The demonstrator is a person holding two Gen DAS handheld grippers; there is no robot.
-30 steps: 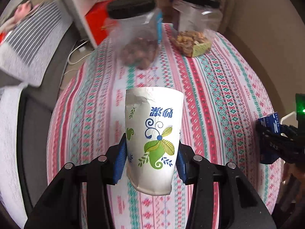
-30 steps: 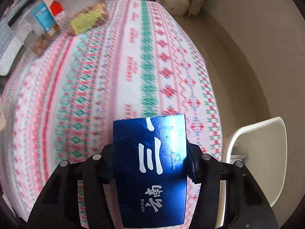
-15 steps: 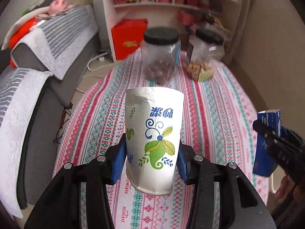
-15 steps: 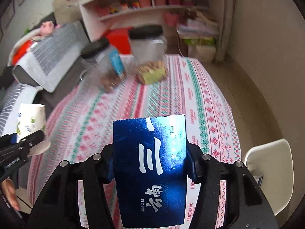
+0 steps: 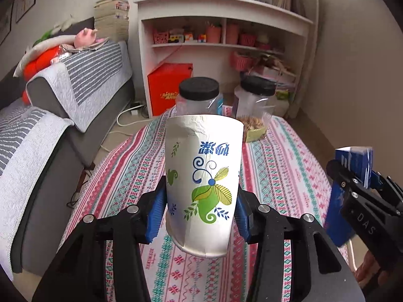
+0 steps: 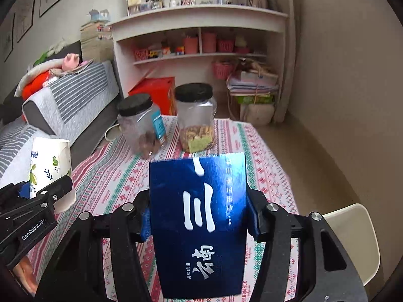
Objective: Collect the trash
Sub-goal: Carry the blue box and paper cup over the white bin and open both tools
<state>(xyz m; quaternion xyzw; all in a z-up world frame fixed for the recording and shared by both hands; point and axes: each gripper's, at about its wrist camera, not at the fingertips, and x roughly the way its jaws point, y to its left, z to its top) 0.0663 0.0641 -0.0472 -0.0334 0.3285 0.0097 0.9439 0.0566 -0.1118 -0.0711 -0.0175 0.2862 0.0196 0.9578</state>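
Both hands have come up and tilted back since the earlier frames, so instead of mostly tablecloth you now get the whole room: white shelf unit, grey sofa, the lot.

Progress-wise, the pickup half looks done. The left gripper (image 5: pixel 199 214) has its blue fingers (image 5: pixel 156 211) clamped on a white paper cup with a green leaf print (image 5: pixel 202 181), held upside down and clear of the worktop with the pink-and-teal striped cloth (image 5: pixel 282 166). The right gripper (image 6: pixel 199 216) is closed on a glossy dark blue cardboard box with white lettering (image 6: pixel 199 224), also lifted off the surface. What's left, I'd guess, is hauling both to a bin, and I can't spot a bin in either view.

The two clear plastic jars with black lids (image 6: pixel 195 115) have snacks in them, so probably not trash.

View differences: the right wrist camera shows a cream plastic chair (image 6: pixel 352 239) beside the worktop on the right, which the left one barely catches. The left camera shows the box side-on in the other gripper, and the floor cables by the sofa.
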